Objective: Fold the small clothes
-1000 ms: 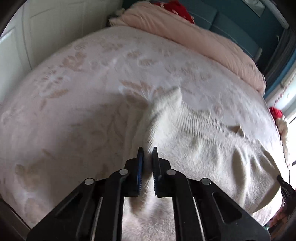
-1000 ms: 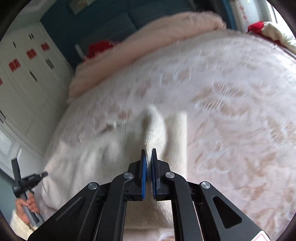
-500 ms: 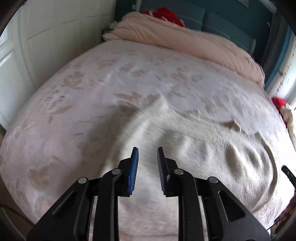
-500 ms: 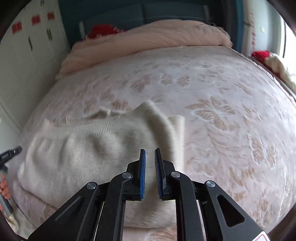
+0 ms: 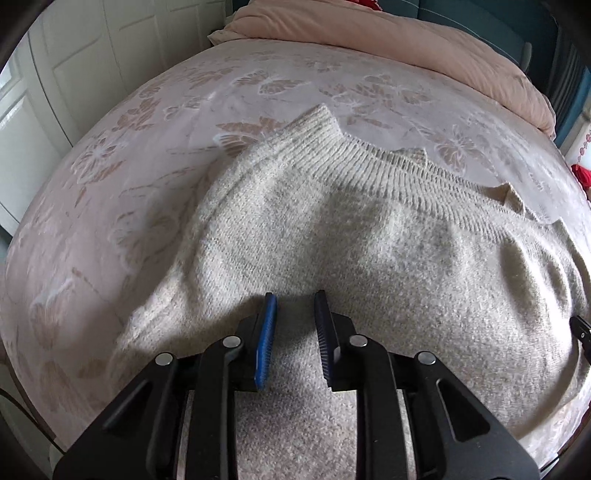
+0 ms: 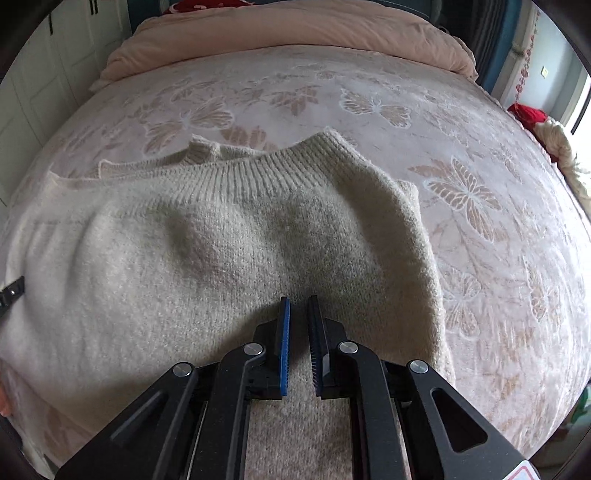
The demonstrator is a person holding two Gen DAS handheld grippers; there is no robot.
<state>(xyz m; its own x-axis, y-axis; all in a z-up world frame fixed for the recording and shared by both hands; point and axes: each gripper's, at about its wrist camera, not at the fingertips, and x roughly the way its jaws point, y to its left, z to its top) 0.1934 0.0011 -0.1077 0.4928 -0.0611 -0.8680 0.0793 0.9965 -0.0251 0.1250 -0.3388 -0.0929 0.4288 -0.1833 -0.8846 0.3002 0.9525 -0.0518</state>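
- While the cream sweater (image 5: 369, 236) lies rumpled on the butterfly bedspread (image 5: 110, 184), both tongs hover over it.
- Left gripper (image 5: 294, 301): jaws slightly apart, just opened, empty.
- Right gripper (image 6: 298, 303): narrow gap, empty.

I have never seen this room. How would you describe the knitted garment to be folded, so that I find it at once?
Look at the wide bed with the pale pink butterfly-patterned bedspread. On its near part, far from the plain pink duvet bunched at the head, lies a cream fuzzy knitted sweater. Its ribbed band along the far edge and its woolly texture set it apart from the smooth bedding.
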